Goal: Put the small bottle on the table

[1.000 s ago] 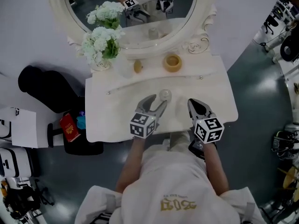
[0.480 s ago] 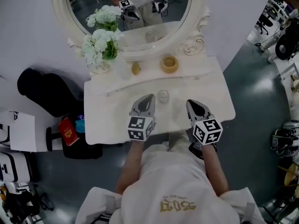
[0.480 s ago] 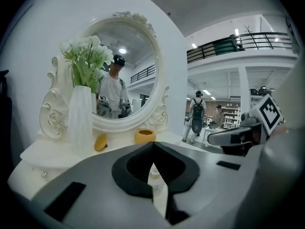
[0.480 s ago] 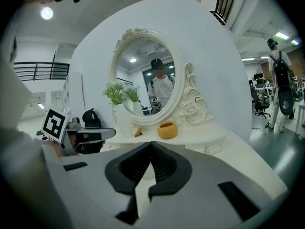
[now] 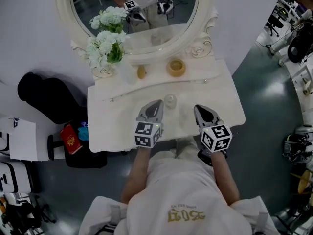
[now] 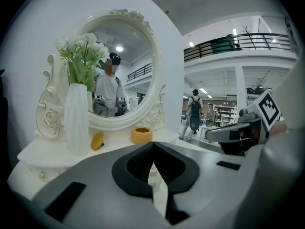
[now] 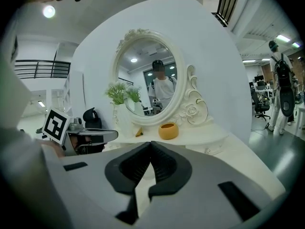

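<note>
The small clear bottle [image 5: 170, 101] stands upright on the white dressing table [image 5: 220, 99], near its middle. My left gripper [image 5: 157, 103] lies just left of the bottle and a little nearer to me, apart from it; its jaws are shut with nothing in them. In the left gripper view the left gripper [image 6: 152, 145] shows its dark pads [image 6: 136, 166] meeting at the tips. My right gripper [image 5: 197, 108] rests over the table to the right of the bottle, also shut and empty. The right gripper view shows the right gripper [image 7: 151, 144] with its tips together.
At the back of the table stand a white vase of white flowers [image 5: 105, 48], a small yellow object [image 5: 141, 72] and a yellow bowl [image 5: 176, 66], under an oval mirror [image 5: 132, 13]. A black bag [image 5: 46, 94] and a red item [image 5: 69, 137] lie on the floor at the left.
A second ago the left gripper's jaws stood open around the bottle. They have since shut and drawn back a little; the bottle stays on the table. The right gripper has barely moved.
</note>
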